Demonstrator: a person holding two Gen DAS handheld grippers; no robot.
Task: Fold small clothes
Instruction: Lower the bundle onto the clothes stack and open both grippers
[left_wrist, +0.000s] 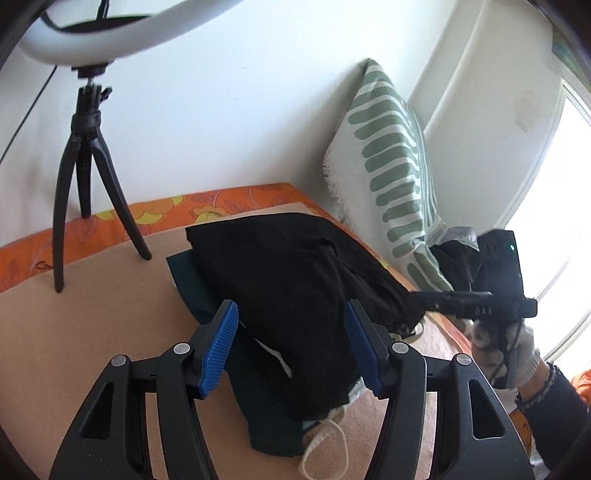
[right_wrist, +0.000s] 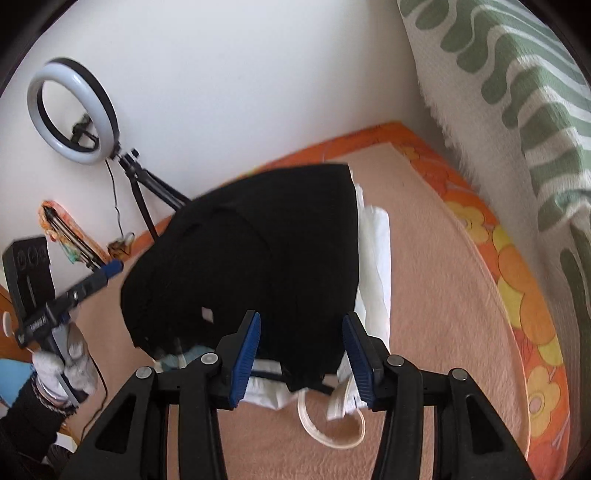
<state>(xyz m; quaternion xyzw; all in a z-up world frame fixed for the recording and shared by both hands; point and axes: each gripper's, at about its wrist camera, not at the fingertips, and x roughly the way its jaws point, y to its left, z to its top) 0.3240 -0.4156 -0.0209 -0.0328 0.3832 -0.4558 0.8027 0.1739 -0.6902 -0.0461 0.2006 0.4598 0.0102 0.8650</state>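
Note:
A folded black garment lies on top of a pile on the peach blanket. It also shows in the right wrist view. Under it lie a dark teal garment and a white garment with a cream drawstring. My left gripper is open, its blue pads either side of the black garment's near edge. My right gripper is open, just above the pile's near edge. The right gripper's body shows at the right of the left wrist view.
A ring light on a black tripod stands on the blanket's far left by the white wall. A green-and-white cushion leans against the wall at the right. An orange flowered sheet borders the blanket. A bright window is at the right.

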